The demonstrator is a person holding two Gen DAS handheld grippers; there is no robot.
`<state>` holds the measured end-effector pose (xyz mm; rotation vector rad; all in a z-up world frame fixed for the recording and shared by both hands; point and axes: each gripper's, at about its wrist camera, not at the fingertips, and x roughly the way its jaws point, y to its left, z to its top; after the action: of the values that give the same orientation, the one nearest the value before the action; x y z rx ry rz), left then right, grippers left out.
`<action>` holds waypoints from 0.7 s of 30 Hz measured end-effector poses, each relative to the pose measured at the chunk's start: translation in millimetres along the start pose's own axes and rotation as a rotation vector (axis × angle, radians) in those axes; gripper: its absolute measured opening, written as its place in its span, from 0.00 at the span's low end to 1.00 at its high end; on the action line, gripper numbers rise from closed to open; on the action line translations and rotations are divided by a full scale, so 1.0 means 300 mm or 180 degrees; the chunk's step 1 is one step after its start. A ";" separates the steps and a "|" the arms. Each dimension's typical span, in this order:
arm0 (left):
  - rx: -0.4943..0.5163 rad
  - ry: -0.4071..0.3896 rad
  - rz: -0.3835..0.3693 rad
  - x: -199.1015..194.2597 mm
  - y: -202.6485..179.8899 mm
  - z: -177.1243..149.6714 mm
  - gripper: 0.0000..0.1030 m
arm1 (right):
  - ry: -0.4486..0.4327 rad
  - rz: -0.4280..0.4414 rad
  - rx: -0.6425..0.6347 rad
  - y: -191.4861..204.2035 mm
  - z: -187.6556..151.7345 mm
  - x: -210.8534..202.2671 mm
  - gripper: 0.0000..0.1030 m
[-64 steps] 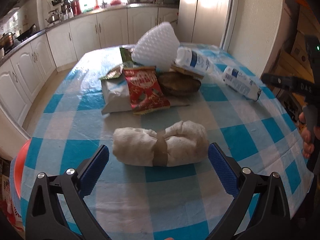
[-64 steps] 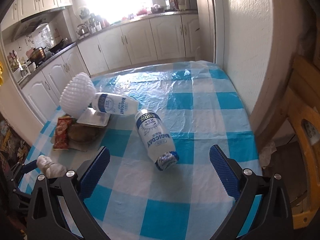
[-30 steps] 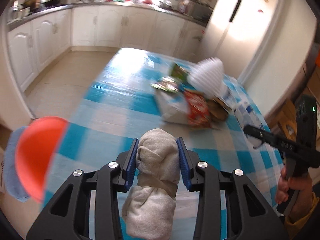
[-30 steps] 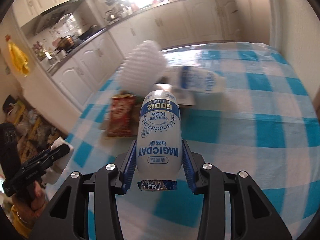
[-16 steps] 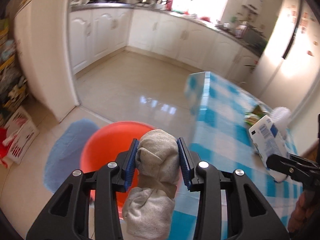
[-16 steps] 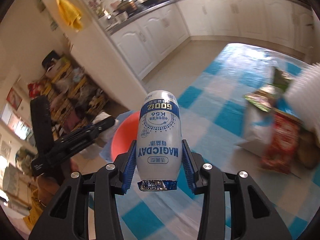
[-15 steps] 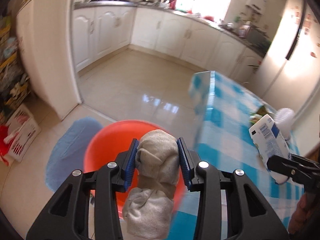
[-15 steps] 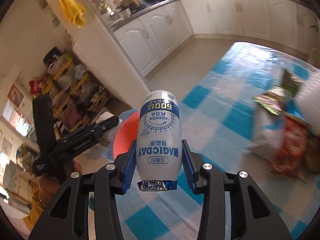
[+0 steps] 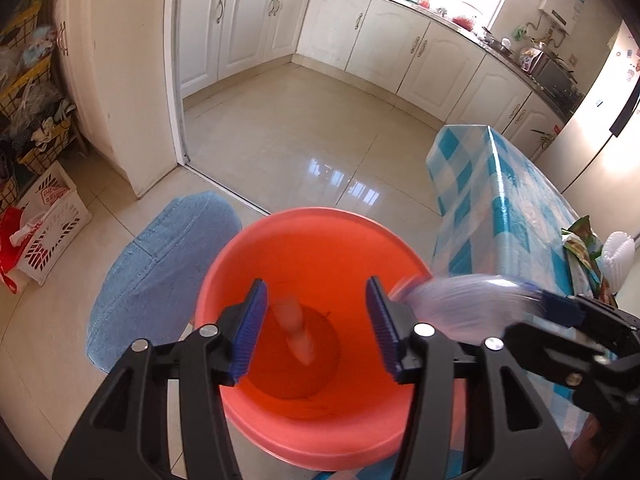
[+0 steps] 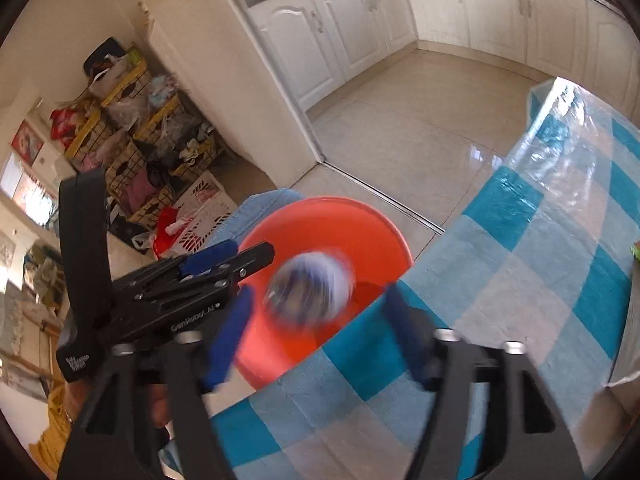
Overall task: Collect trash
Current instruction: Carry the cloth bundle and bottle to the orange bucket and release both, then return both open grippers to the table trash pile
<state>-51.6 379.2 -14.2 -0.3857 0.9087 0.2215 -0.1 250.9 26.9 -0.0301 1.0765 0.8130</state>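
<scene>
Two drops under way over the red bin (image 9: 320,240): your left gripper (image 9: 316,326) and right gripper (image 10: 316,330) are both opening, nothing pinched. Blurred bundle (image 9: 296,334) falls inside the bin; bottle (image 10: 310,288) just above. Both look light; bottle slick, grip mid-body.

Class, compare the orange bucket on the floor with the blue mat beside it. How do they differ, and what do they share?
The orange bucket is a deep, hard, open container; the blue mat is flat and soft. The bucket stands upright with a raised rim; the mat lies spread out and partly under it. The bucket sits beside the table's edge; the mat reaches toward the doorway. Both rest on the tiled floor.
</scene>
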 end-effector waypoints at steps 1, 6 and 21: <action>-0.0007 0.0008 0.0025 0.001 0.004 -0.003 0.65 | -0.0021 0.0009 0.0027 -0.004 -0.002 -0.005 0.74; -0.0141 -0.0141 0.0036 -0.048 0.027 -0.015 0.74 | -0.0202 -0.0030 0.0169 -0.035 -0.024 -0.075 0.80; 0.0520 -0.1195 -0.0216 -0.433 -0.227 -0.138 0.85 | -0.0855 -0.0685 0.0788 -0.240 -0.372 -0.508 0.94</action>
<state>-135.7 296.8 82.7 -0.2126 0.5385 0.1491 -76.0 67.6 65.6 0.1657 0.8944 0.4707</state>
